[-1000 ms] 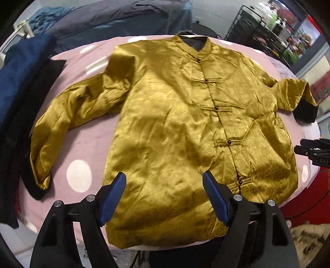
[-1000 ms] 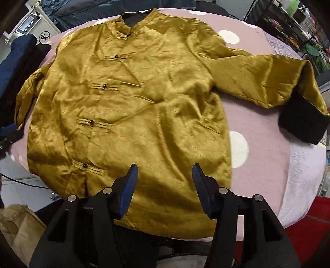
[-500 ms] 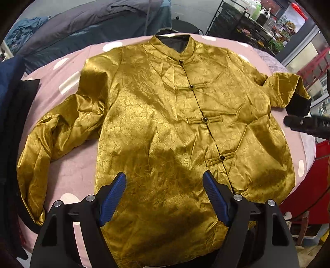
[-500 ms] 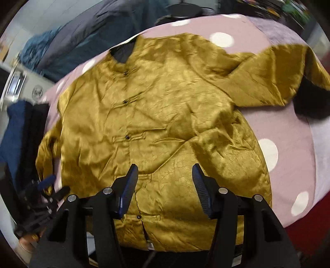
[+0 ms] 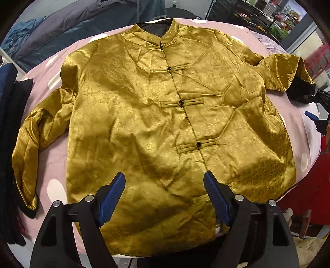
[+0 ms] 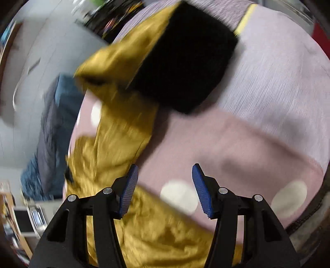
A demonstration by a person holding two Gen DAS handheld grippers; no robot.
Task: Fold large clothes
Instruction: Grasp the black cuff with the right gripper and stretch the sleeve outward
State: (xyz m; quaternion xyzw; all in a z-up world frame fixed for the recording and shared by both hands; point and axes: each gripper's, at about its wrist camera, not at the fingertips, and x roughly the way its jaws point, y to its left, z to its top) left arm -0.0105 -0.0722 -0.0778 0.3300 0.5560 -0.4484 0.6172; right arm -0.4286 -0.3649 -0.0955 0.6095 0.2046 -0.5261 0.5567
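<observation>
A gold satin jacket (image 5: 156, 115) with black knot buttons lies flat, front up, on a pink polka-dot cover (image 5: 55, 162). Both sleeves are spread out. My left gripper (image 5: 165, 198) is open and empty above the jacket's lower hem. My right gripper (image 6: 164, 185) is open and empty, over the pink cover beside the right sleeve (image 6: 121, 127), whose black furry cuff (image 6: 181, 66) lies ahead of it. In the left wrist view the right gripper (image 5: 317, 111) shows at the far right edge by that cuff (image 5: 299, 92). The right wrist view is motion-blurred.
Dark blue and black garments (image 5: 10, 115) lie along the left side. Grey-blue bedding (image 5: 86, 26) lies behind the table. A black wire rack (image 5: 243, 16) with goods stands at the back right. A red surface (image 5: 309, 185) lies below the table's right edge.
My right gripper swung from the jacket's hem over to the right sleeve and its black cuff. My left gripper shifted rightward, centring the jacket in its view. Both stayed open.
</observation>
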